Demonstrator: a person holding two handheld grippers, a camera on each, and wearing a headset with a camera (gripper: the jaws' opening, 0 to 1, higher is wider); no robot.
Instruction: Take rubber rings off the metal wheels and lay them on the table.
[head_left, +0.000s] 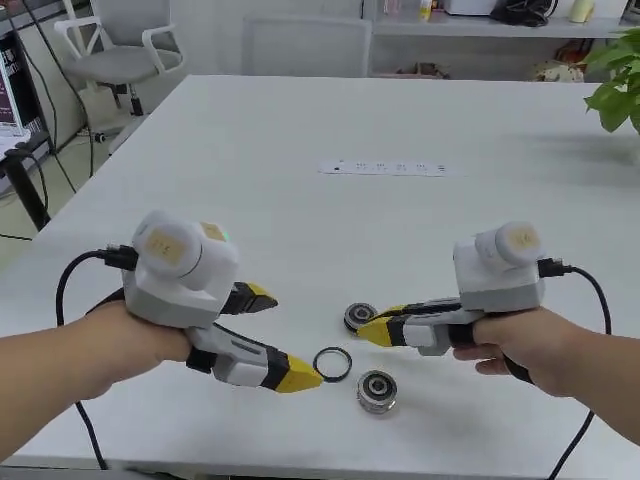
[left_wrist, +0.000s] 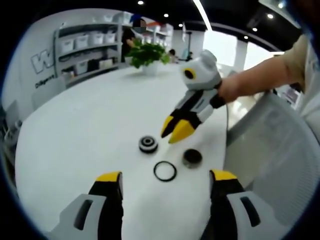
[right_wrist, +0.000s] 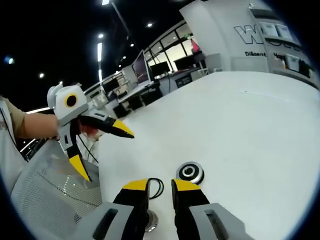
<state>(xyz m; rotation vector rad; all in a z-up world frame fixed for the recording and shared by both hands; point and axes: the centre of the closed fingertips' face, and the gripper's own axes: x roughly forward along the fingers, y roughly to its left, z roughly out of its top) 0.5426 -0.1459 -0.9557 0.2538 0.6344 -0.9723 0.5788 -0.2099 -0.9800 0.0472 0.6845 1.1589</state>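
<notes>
The left tool is spread wide and holds nothing. The right tool is spread only a little and holds nothing too. A black rubber ring lies flat on the white surface, between the far metal wheel and the near metal wheel.

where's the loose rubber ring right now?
Head view, bottom centre: the rubber ring lies flat on the table just off the left gripper's lower tip, with one wheel up-right of it and another wheel down-right.
</notes>
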